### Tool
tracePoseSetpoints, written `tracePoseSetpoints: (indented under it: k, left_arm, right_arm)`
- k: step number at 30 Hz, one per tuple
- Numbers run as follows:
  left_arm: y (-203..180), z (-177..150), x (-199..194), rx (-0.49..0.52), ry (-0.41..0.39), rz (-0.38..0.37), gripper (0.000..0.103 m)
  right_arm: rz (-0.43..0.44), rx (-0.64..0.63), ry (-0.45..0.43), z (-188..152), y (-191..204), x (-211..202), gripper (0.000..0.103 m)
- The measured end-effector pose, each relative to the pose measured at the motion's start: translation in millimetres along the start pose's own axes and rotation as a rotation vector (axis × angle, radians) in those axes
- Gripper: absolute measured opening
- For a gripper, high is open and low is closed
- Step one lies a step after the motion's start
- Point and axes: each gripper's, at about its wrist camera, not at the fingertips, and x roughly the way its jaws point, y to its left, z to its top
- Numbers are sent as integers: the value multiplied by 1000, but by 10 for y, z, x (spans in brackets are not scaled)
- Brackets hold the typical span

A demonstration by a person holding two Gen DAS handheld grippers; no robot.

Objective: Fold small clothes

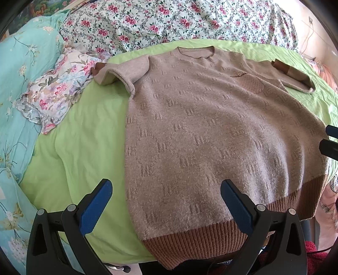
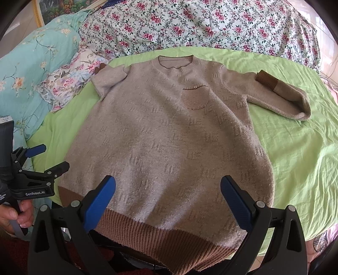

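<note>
A taupe knitted sweater (image 1: 211,131) (image 2: 169,131) lies face up on a green sheet (image 1: 84,143) (image 2: 295,148). Its neck points away, and its brown ribbed hem (image 1: 190,243) (image 2: 158,237) hangs over the bed's near edge. Both sleeves are doubled back, showing brown cuffs (image 1: 281,67) (image 2: 266,80). My left gripper (image 1: 166,184) stands open over the sweater's lower left side, holding nothing, and appears in the right wrist view as the left gripper (image 2: 50,157), held by a hand (image 2: 12,213). My right gripper (image 2: 168,180) is open above the hem's middle, also holding nothing.
A rose-print quilt (image 1: 169,19) (image 2: 211,23) is heaped along the far side. A teal floral quilt (image 1: 19,84) and a small floral cloth (image 1: 59,91) lie to the left. A red floor covering (image 2: 12,258) shows below the bed's edge.
</note>
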Motion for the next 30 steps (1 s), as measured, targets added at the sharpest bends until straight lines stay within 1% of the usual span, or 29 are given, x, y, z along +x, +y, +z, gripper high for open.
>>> tracePoseSetpoints:
  k: [5,9,10,13,17,20,22,24,25,29,30]
  left_arm:
    - [-8,23,64,5,31,-10,102]
    - [2,37,133,-2,63,-37,102]
    - [0,41,154,-6,82,-49,102]
    - [-21,70,188,-7,60,-53,102]
    - [-46,125,246,4,67,-60,102]
    - [-46,187,303,14,76,-56,102]
    - [-38,255,341,20,70,-38,102]
    - [-20,344,365,7,53,-48,102]
    - [-14,383,372,1,44,-53,102]
    - [-3,570,432,-1,41,-52,102]
    - [-3,601,440,-6,37,-58,102]
  right_arm:
    - [9,6,7,5,-47,56,100]
    - [13,9,16,12,-70,101,100]
    - [14,11,17,15,-76,110,100]
    - [18,15,17,25,-105,135,100]
    - [15,8,-5,115,-235,155,99]
    - [-28,15,-41,316,-551,163,93]
    - [-72,32,-62,525,-873,190,84]
    - [-98,47,-84,724,-1218,223,83]
    - [-122,65,-95,880,-1469,251,83]
    - [-157,116,-107,1382,-2028,384,83]
    - [-187,123,-93,1513,-2141,454,83]
